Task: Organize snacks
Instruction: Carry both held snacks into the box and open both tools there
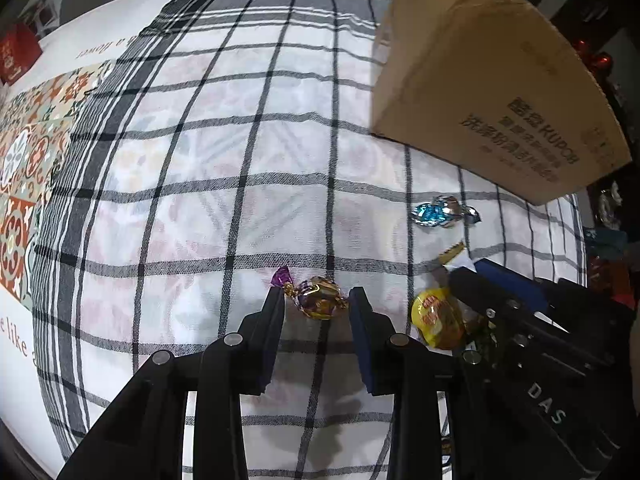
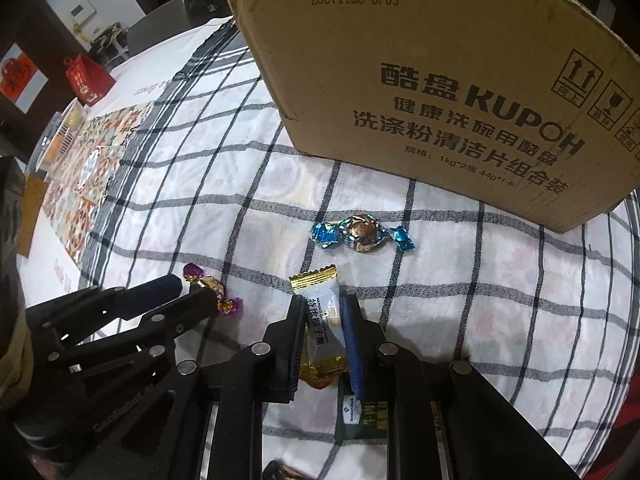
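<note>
A purple-and-gold wrapped candy (image 1: 319, 299) lies on the checked cloth (image 1: 240, 160) between my left gripper's (image 1: 317, 293) fingertips. Both pads touch its twisted ends, so the gripper is shut on it. My right gripper (image 2: 324, 300) is shut on a white snack packet (image 2: 325, 312) with gold crimped ends; one end sticks out past the fingertips. In the left wrist view the right gripper (image 1: 468, 270) stands just to the right, over a yellow wrapped candy (image 1: 438, 318). A blue-wrapped candy (image 2: 362, 232) lies loose ahead, near the box. The left gripper (image 2: 196, 288) shows at the left of the right wrist view.
A tall cardboard box (image 2: 440, 80) stands at the far right of the cloth. Under the right gripper lie a dark green packet (image 2: 360, 416) and an orange wrapper (image 2: 320, 380). A red box (image 2: 86, 78) and a white basket (image 2: 68, 132) sit far left.
</note>
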`<state>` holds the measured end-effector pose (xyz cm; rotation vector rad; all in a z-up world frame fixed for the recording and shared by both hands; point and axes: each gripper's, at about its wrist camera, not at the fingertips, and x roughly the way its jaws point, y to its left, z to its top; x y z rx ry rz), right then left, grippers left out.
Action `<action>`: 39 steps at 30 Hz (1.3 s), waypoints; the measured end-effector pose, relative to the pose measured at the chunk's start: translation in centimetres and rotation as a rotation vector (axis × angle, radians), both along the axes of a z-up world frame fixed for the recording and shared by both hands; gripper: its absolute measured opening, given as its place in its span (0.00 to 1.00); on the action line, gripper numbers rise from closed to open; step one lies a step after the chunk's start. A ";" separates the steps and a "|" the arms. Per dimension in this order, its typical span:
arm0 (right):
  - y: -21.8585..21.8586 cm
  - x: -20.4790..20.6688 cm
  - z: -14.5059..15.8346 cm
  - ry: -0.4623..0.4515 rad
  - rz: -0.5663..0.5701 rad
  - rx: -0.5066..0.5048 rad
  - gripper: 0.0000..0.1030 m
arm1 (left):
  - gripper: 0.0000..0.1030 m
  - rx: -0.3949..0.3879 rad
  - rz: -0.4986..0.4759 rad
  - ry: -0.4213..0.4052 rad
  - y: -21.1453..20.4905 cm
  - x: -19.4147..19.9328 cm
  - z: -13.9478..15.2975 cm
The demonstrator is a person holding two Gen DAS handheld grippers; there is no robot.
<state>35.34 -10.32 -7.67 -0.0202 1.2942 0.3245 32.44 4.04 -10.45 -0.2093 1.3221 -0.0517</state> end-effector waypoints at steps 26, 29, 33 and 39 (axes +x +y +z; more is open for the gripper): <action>0.0 -0.7 1.1 -0.019 0.024 0.003 0.19 | 0.27 -0.008 0.015 -0.020 -0.8 0.5 0.0; -0.1 -0.9 2.1 -0.036 0.028 0.002 0.19 | 0.27 -0.003 -0.004 -0.045 -0.9 0.0 1.3; -0.6 -1.3 3.9 -0.070 0.025 0.009 0.19 | 0.27 0.011 -0.043 -0.090 -1.2 -0.6 3.3; -1.9 -1.6 7.2 -0.140 0.003 0.019 0.19 | 0.27 0.032 -0.097 -0.175 -2.1 -0.5 6.9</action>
